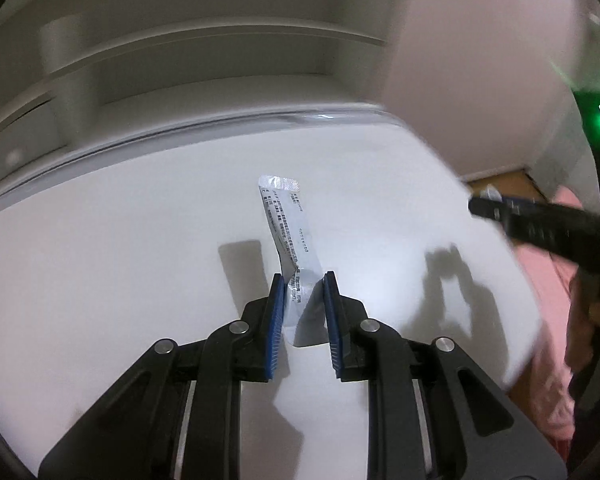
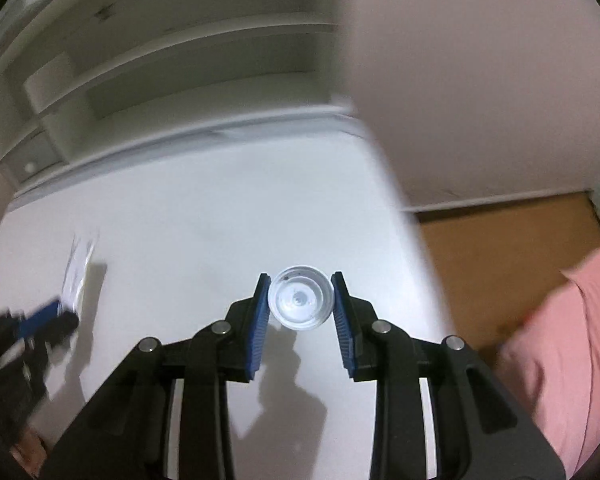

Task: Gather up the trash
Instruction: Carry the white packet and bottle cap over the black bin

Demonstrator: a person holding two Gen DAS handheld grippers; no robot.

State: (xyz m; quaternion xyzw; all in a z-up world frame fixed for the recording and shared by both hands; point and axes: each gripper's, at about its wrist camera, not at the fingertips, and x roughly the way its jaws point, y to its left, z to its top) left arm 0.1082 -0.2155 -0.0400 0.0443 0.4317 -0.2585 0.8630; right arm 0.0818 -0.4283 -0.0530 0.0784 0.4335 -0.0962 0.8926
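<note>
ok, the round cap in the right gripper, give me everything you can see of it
The cap is a small round piece of clear or whitish plastic, seen face-on, with concentric rings and a small hub at its centre. A tiny dark speck sits near its upper left rim. It looks intact. The right gripper holds it by the rim, one blue pad pressing on each side. Behind it lies the white table; whether it is lifted clear cannot be told. Nothing else touches it.
</note>
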